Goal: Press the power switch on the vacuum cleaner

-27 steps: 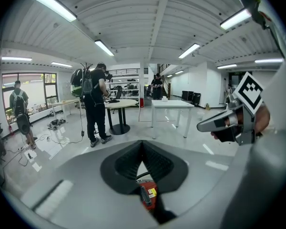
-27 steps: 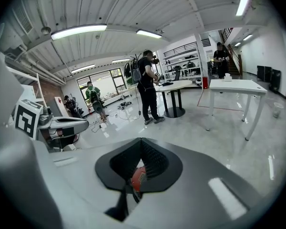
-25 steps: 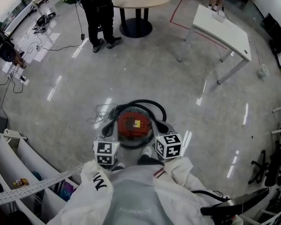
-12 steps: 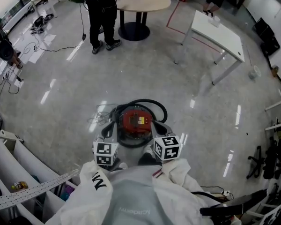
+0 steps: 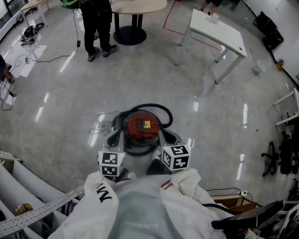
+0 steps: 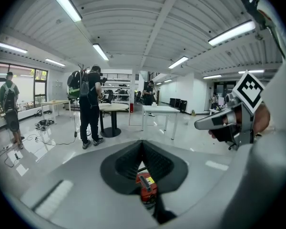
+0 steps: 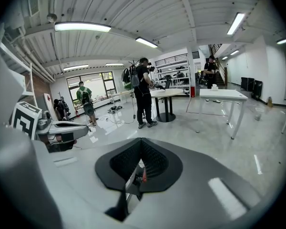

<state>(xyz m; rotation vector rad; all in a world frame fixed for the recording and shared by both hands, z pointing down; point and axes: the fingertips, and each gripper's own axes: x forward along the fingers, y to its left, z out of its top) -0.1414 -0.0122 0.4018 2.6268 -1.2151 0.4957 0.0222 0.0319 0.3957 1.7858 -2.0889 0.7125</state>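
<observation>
Polished grey floor (image 5: 65, 113) of an open workshop carries the vacuum cleaner (image 5: 141, 127), which sits below and just ahead of both grippers, between the two. My left gripper (image 6: 142, 154) and right gripper (image 6: 229, 120) hang side by side above it, each with jaws together on nothing, in my judgement so closed tips can push the switch, which I cannot pick out. Its drum stands upright, long axis vertical, red lid facing up at me, black hose (image 5: 154, 107) looping round the side away from the grippers.
</observation>
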